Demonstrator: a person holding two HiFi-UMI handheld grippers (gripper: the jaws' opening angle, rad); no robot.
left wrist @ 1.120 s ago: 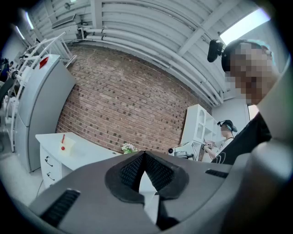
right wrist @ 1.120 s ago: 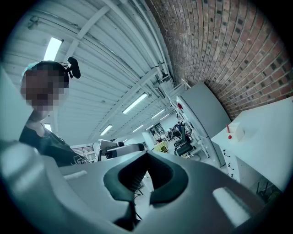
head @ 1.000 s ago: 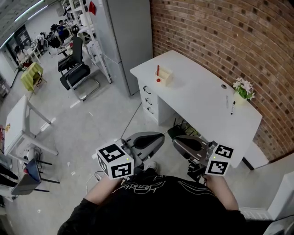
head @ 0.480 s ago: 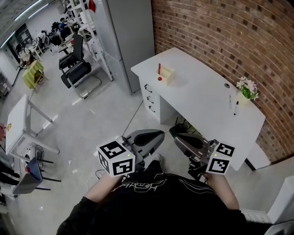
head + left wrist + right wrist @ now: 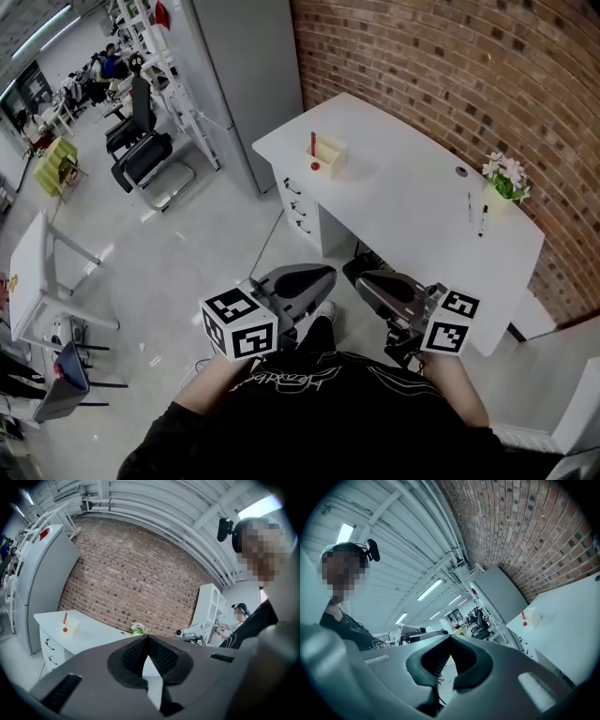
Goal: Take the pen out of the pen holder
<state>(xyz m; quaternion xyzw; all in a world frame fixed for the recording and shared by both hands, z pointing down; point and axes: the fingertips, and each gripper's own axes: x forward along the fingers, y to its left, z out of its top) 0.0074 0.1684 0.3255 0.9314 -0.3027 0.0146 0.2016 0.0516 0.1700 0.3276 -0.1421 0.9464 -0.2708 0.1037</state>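
We held the left gripper [image 5: 321, 277] and right gripper [image 5: 364, 282] closed and empty, well apart from the red pen [image 5: 312, 142] in its pen holder [image 5: 331, 151].

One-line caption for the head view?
Left tongs and right tongs, both shut, held short of white desk; red pen in pen holder.

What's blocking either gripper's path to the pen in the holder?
Nothing visible. Left gripper and right gripper are shut, empty; only open floor and bare desk lie between them and the red pen standing in the pen holder. The flowers sit off at the far end.
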